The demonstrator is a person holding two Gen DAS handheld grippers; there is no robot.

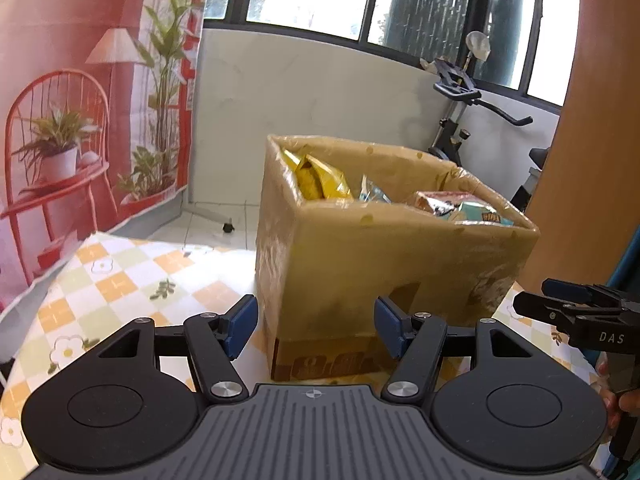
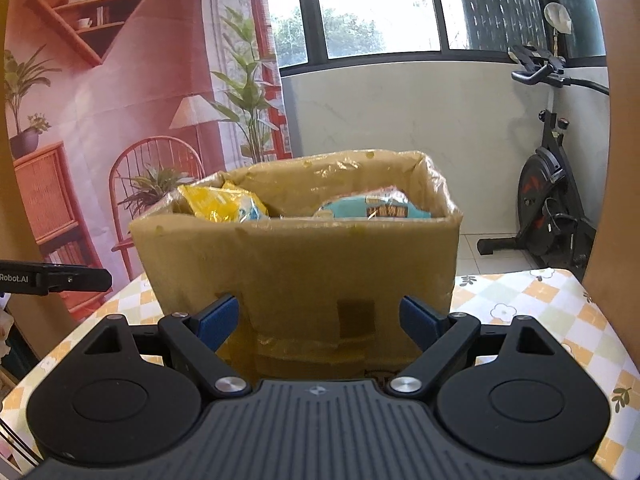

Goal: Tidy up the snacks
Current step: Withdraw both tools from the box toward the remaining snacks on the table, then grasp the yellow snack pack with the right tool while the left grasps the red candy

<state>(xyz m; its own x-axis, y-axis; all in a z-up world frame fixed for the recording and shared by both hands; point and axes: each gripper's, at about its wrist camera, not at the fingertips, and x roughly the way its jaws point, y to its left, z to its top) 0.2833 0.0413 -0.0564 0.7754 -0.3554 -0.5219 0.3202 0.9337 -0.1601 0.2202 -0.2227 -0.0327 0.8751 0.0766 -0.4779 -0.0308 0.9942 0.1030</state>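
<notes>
Both claws, left [image 1: 316,332] and right [image 2: 320,320], gape empty facing the snack-filled box [image 1: 384,256] on the bench [image 1: 120,280], probably since packing looks finished.

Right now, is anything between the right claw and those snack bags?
Yes: the cardboard box's front wall stands between the open right gripper and the snack bags, per the right wrist view.

The left gripper [image 1: 316,330] and the right gripper [image 2: 319,322] are both level, each with its 2 blue-padded fingers spread wide apart and nothing between them.
</notes>
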